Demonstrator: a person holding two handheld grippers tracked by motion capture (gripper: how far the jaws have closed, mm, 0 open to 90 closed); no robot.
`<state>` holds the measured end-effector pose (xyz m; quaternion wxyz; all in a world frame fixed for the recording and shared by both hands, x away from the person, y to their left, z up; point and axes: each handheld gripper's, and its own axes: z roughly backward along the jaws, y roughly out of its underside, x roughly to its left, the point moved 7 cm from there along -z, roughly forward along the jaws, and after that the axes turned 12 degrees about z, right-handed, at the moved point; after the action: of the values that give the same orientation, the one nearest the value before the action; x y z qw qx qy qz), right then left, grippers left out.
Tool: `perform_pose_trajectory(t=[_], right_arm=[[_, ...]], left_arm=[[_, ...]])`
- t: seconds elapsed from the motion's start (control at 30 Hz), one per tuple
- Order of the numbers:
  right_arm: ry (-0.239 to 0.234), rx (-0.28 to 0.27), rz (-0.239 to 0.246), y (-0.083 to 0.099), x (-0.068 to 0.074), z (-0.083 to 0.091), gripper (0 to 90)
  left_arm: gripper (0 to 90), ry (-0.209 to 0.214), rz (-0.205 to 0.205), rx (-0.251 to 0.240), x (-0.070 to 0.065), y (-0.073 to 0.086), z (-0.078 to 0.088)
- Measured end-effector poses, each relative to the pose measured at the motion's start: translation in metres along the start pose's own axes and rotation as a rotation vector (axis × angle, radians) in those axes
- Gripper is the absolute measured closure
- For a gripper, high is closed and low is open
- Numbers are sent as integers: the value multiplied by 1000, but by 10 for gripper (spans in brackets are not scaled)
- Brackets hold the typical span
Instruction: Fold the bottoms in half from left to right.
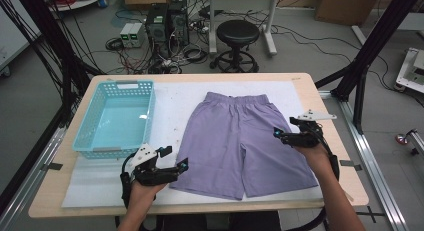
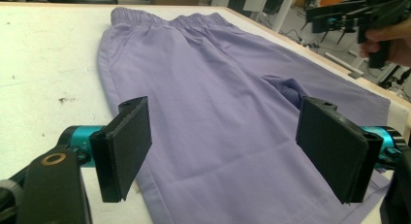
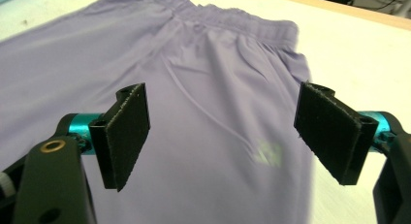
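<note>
A pair of purple shorts lies flat on the white mat, waistband toward the far side. My left gripper hovers at the near left corner of the shorts, by the left leg's hem, open with nothing between its pads. In the left gripper view the shorts stretch away beyond the left gripper. My right gripper is over the right edge of the shorts, open and empty. In the right gripper view the right gripper frames the shorts and their waistband.
A light blue plastic basket stands empty on the table's far left. The wooden table edge runs just right of the right hand. A black stool, computers and cables are on the floor beyond the table.
</note>
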<state>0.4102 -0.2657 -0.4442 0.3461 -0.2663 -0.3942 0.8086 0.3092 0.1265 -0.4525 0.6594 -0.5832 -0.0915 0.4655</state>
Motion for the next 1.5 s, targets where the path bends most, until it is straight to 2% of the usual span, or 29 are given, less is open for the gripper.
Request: perform_pose_trajectory(t=[0.13, 0.23, 0.37, 0.47, 0.57, 0.67, 0.87, 1.13, 1.27, 1.33, 1.37, 1.5], right_arm=[[9, -29, -23, 10, 0, 16, 207], [8, -40, -36, 17, 4, 20, 207], [9, -21, -24, 19, 6, 24, 207], [4, -35, -23, 18, 7, 27, 207], [1, -24, -17, 21, 7, 27, 209], [8, -16, -13, 25, 5, 28, 210], [8, -36, -31, 26, 5, 35, 210], [-14, -37, -19, 23, 12, 31, 210], [-26, -33, -14, 23, 15, 29, 210], [-30, -35, -12, 22, 16, 28, 210], [-33, -33, -15, 22, 17, 27, 210], [-43, -34, -8, 19, 21, 24, 211]], left_arm=[[205, -16, 3, 20, 1, 4, 1], [206, -28, 4, 32, 2, 7, 2], [220, -58, -4, 55, 4, 12, 3], [249, -78, -1, 86, 6, 18, 3], [279, -104, 6, 122, 8, 24, 2], [336, -133, 14, 133, 7, 27, 4], [493, -193, -16, 185, 5, 41, 9], [543, -270, -35, 236, 8, 52, 12], [605, -297, -62, 262, 8, 58, 14], [647, -320, -100, 259, 7, 60, 14], [659, -322, -111, 257, 5, 61, 15], [802, -314, -123, 253, 2, 63, 16]])
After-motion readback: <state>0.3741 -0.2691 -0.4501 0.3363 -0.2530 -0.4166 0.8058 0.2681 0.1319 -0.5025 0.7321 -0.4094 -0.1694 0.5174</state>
